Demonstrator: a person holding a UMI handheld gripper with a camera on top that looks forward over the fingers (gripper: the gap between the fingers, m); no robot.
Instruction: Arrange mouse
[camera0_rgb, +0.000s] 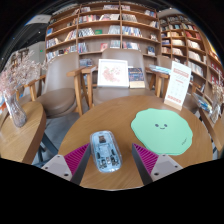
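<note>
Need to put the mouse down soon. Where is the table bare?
Bare wood lies ahead of the mouse, between it, the green mat and the stand-up card. The mat itself is bare. The mouse stands between the open gripper fingers.

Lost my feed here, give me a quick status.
Claw open, empty. Clear-shelled mouse on wooden table, between the fingers, untouched. Green mouse pad ahead right, path clear.

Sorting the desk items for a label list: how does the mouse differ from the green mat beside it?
The mouse is small, raised and translucent grey; the green mat is wide, flat, pale green with a face. The mouse sits between the open gripper jaws, untouched; the mat lies beyond the right one. Both rest on the wooden table.
</note>
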